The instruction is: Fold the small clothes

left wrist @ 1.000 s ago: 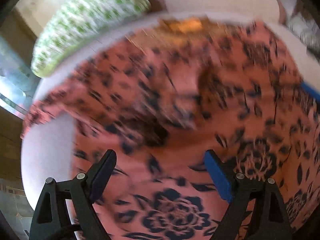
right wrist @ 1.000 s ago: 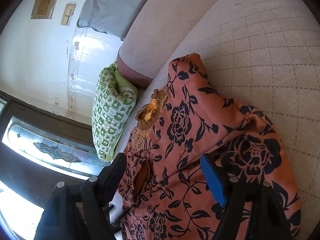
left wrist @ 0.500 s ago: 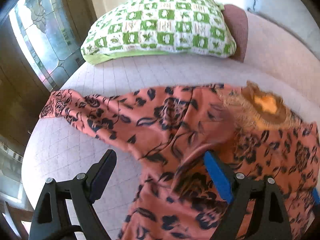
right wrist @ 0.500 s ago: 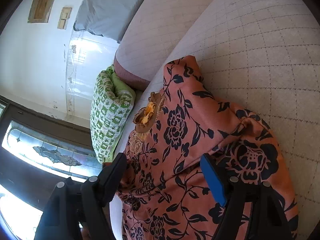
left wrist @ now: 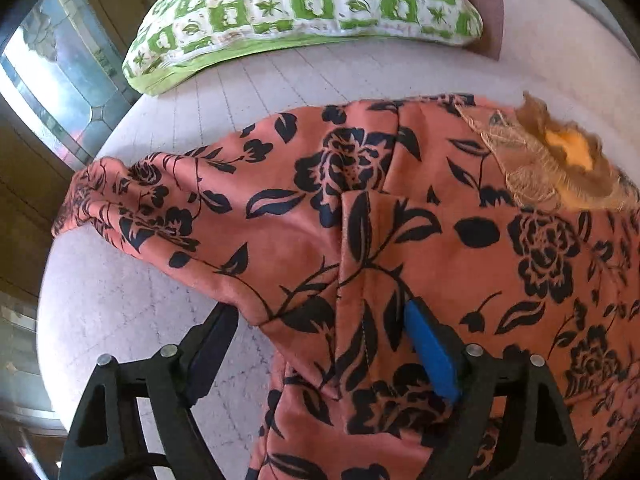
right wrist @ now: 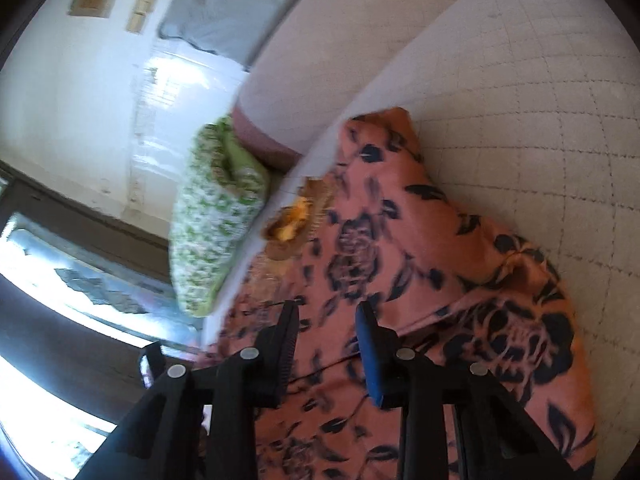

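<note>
Tongs (left wrist: 320, 344) over garment (left wrist: 440, 240) lying crosswise.

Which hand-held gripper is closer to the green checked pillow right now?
Hard to call. The left hand-held gripper faces the pillow across bare cushion; the right has it ahead-left.

Home living room, quilted sofa (left wrist: 320, 76), green patterned cushion (left wrist: 304, 4) (leaded-glass door (left wrist: 60, 76) beside)

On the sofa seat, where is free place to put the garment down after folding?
Bare cushion lies left of the floral garment, below the green pillow. A wider bare patch lies beyond the garment's other sleeve. The middle is covered by the garment.
</note>
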### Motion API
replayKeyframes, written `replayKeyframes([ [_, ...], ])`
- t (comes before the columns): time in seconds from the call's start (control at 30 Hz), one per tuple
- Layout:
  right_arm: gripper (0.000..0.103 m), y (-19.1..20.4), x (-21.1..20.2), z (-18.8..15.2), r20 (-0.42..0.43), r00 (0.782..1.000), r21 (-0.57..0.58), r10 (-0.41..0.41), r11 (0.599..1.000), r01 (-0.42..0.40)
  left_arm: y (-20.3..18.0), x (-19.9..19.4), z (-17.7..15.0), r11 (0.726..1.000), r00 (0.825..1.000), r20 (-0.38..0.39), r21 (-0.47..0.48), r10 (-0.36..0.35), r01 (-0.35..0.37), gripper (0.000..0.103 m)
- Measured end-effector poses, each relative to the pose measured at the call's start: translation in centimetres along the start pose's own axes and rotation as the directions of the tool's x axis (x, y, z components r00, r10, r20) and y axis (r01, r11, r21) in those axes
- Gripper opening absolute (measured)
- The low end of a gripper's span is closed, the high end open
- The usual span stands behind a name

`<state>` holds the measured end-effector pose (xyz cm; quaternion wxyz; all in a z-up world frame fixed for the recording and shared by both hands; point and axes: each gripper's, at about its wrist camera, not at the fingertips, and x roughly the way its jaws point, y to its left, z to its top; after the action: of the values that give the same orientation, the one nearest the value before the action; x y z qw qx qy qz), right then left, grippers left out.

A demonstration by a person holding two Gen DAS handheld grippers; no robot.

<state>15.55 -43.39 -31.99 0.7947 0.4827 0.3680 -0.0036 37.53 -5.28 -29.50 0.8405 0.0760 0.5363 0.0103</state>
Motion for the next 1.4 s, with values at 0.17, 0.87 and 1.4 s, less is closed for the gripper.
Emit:
replayKeyframes([
  [0.17,0.021,-0.8,1.2,0.2,-0.013,0.998,0.021,-0.068,0.997,0.069,3.9,-3.3,-0.3,1.000,0.999,0.040,-0.004,0.006,-0.005,0.085],
  [0.87,0.069,5.4,4.0,-4.3,-0.146,0.989,-0.238,0.005,0.970,-0.040,36.2,0.9,-0.8,0.590,0.992,0.023,-0.802,-0.128,0.095,0.085],
  [1.4,0.069,4.3,4.9,-3.6,-0.146,0.989,-0.239,-0.009,0.971,-0.027,33.3,5.3,1.9,0.397,0.935,0.231,-0.858,-0.271,0.327,0.084],
])
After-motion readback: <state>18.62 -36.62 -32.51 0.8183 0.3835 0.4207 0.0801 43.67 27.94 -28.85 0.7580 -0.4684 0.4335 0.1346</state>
